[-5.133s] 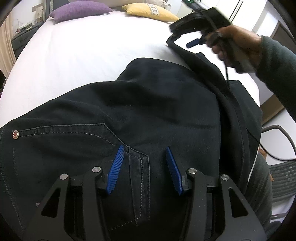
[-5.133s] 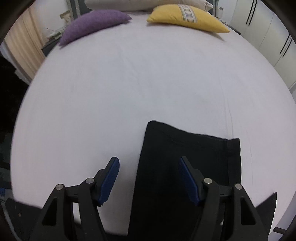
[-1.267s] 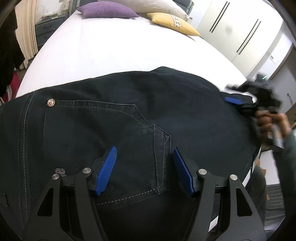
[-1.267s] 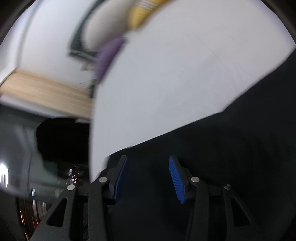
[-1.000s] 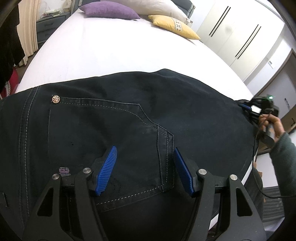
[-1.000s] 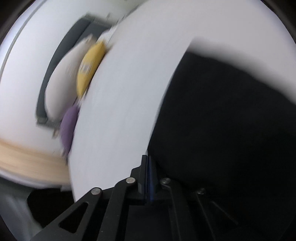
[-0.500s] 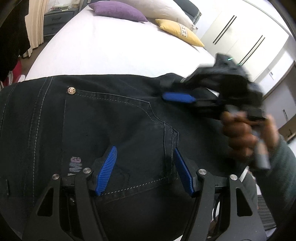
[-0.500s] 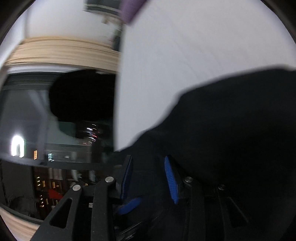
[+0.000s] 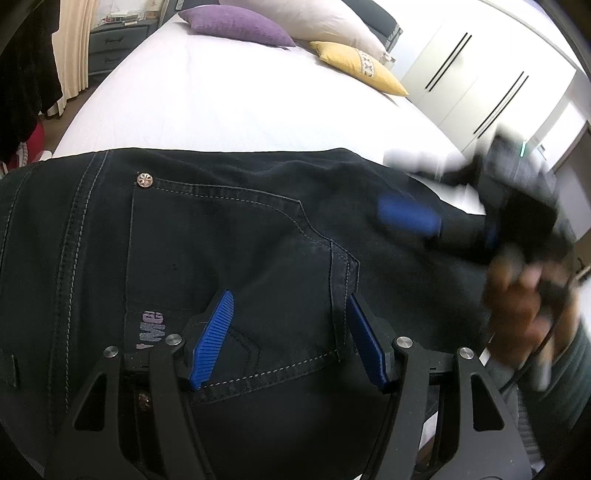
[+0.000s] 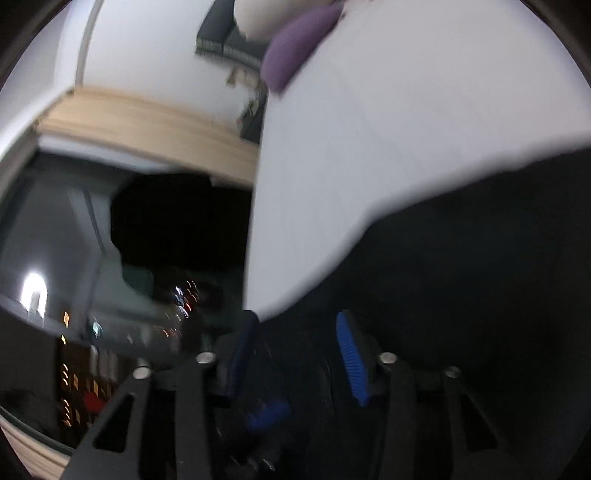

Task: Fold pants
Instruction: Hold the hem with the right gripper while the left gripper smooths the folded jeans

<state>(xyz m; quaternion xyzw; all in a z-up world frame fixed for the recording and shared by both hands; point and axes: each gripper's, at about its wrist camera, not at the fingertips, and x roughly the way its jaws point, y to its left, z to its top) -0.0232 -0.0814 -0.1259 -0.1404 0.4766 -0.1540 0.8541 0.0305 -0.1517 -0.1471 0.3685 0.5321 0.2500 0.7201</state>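
The black pants (image 9: 229, 236) lie folded on the white bed (image 9: 236, 99), back pocket up, and fill the lower left wrist view. My left gripper (image 9: 290, 336) is open, its blue pads just above the back pocket. My right gripper (image 9: 413, 218) shows blurred at the right of that view, held over the pants' right part. In the right wrist view the right gripper (image 10: 295, 350) is open with the dark pants (image 10: 461, 277) beneath and between the pads; the view is blurred.
A purple pillow (image 9: 236, 22), a white pillow (image 9: 314, 20) and a yellow pillow (image 9: 358, 66) lie at the head of the bed. White wardrobe doors (image 9: 476, 92) stand at the right. A nightstand (image 9: 110, 44) and curtain (image 9: 70, 48) are at the left.
The right gripper, shut on the pants' edge a second ago, has opened and swung back toward the right over the folded pants. The left gripper stays open over the back pocket.
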